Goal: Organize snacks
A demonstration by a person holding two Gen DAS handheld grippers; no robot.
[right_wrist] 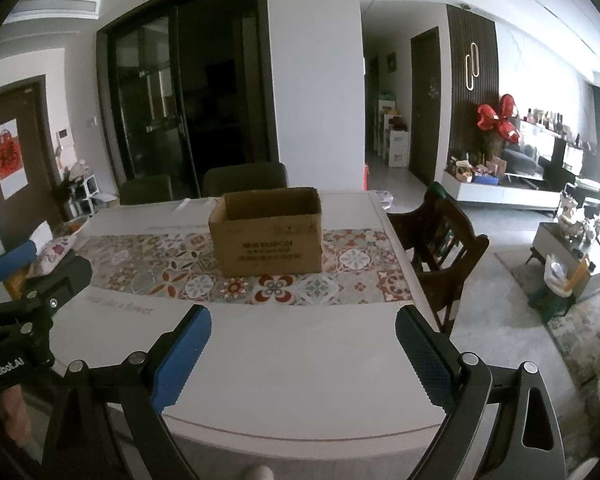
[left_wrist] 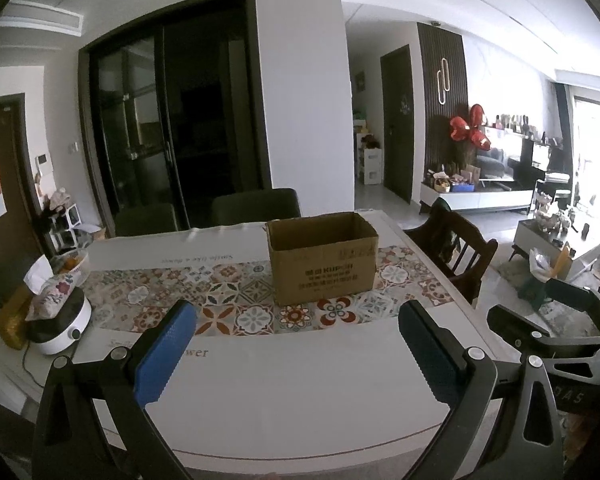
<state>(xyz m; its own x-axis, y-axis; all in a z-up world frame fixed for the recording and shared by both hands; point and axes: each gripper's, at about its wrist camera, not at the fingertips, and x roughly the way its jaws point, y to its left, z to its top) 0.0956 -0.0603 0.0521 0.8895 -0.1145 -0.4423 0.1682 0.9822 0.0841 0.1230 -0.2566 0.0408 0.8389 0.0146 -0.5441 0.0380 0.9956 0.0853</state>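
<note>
Two tongs hang released above the near edge of the surface [left_wrist: 284, 392], the left tongs [left_wrist: 298, 354] and the right tongs [right_wrist: 303, 354] each with blue pads spread wide and nothing between them. Farther off, an open box [left_wrist: 324, 264] stands upright on the patterned runner [left_wrist: 204, 300]. A tissue pack [left_wrist: 50, 294] sits far left.

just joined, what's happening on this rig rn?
Nothing is being handled yet. The left hand-held gripper and right hand-held gripper both hover open and empty over the near edge of the table. An open cardboard box sits on the patterned runner. No snacks visible.
</note>
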